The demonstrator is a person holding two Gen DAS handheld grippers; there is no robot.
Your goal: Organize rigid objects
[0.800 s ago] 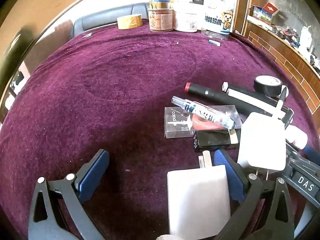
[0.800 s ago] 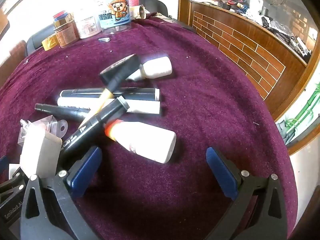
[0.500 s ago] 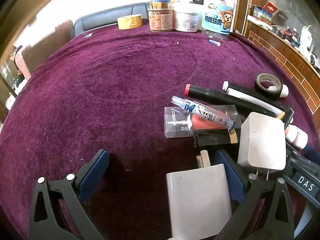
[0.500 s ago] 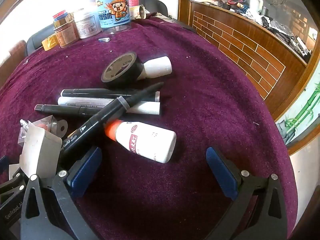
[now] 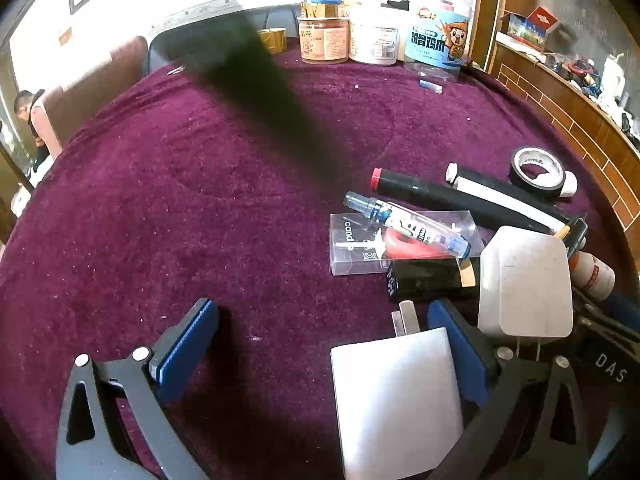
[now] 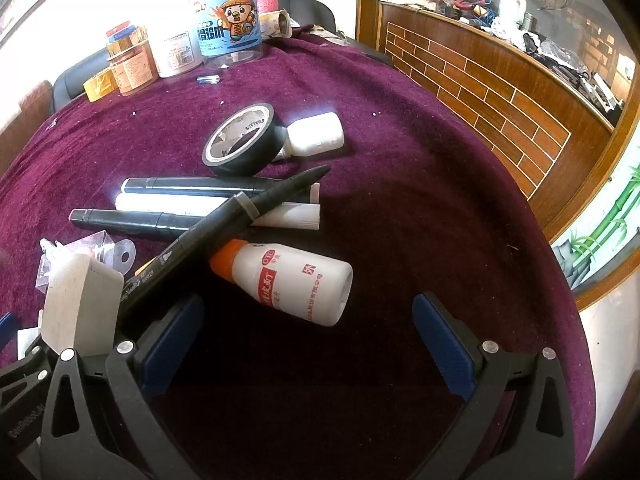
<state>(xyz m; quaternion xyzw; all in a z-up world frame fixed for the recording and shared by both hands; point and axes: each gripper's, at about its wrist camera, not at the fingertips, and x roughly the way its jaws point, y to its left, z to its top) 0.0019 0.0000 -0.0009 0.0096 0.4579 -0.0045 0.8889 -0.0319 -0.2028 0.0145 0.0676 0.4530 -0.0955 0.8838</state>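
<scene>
At the far edge of the purple-clothed surface you have a row of containers: a clear tub with a blue cartoon label, a white jar, an amber jar and a yellow tape roll. At the right of your frame runs a brick-patterned wooden counter cluttered on top. A person stands at the left edge.

Both the left gripper and right gripper, black-framed with blue pads, tilt downward, jaws spread wide, gripping nothing.
</scene>
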